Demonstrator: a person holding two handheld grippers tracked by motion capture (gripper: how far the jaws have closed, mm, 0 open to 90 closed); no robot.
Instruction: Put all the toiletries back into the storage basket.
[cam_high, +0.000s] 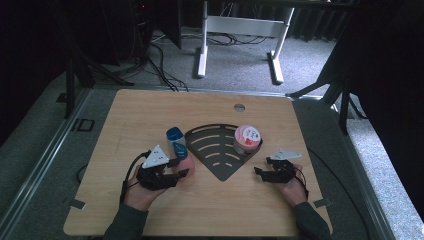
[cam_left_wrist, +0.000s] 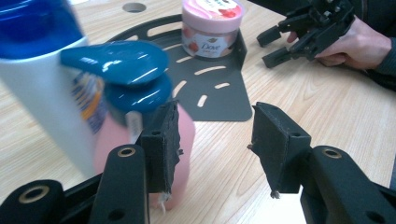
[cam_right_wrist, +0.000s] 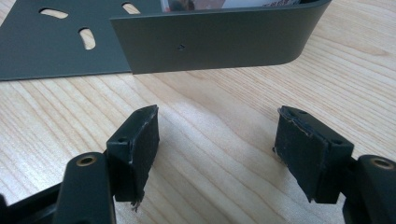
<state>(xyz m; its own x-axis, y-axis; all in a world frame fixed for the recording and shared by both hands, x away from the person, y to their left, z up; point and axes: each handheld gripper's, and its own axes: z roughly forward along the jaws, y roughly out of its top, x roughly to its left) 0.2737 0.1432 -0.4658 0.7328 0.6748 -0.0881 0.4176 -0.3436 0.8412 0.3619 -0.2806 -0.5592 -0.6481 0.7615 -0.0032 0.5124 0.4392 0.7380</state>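
Two bottles (cam_left_wrist: 70, 93) beside the corner rack (cam_left_wrist: 224, 100), awaiting loading; left gripper (cam_left_wrist: 217, 142) spread, bottle outside its jaw; right gripper (cam_right_wrist: 217, 149) spread, empty.

A lab or recording studio is indicated. A light wooden table (cam_high: 150, 210) is set on grey carpet (cam_high: 240, 75), and black curtains (cam_high: 385, 100) are hung around it from nine to three o'clock. Loose cables (cam_high: 160, 70) are trailed over the floor at eleven o'clock, beside black stand legs (cam_high: 95, 70). At twelve o'clock the white frame of a bare desk (cam_high: 240, 30) is seen.
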